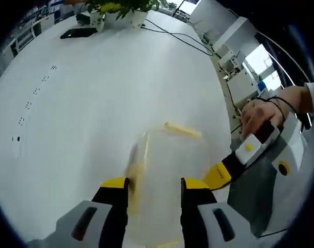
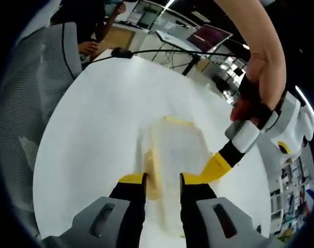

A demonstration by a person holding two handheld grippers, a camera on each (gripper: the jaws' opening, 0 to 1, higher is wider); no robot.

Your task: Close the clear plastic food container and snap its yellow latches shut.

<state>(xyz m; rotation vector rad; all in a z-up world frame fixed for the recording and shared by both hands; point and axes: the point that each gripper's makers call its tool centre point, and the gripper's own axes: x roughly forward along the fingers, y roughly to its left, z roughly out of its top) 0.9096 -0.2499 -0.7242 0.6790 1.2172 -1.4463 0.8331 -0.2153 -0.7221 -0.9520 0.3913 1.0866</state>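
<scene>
- Two tools, left tool (image 1: pixel 153 187) and right tool (image 2: pixel 162 182), are held slightly parted, gripping nothing, over the clear container (image 1: pixel 167 170) on the white worktop (image 1: pixel 95 103).
- A yellow latch (image 1: pixel 183 130) could be missed, or the container pushed sliding, if pressed off-centre.

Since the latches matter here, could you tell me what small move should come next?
Probably close the right gripper on the yellow latch between its jaws and press it down. The clear container seems lidded, and the left gripper steadies its far side.
</scene>
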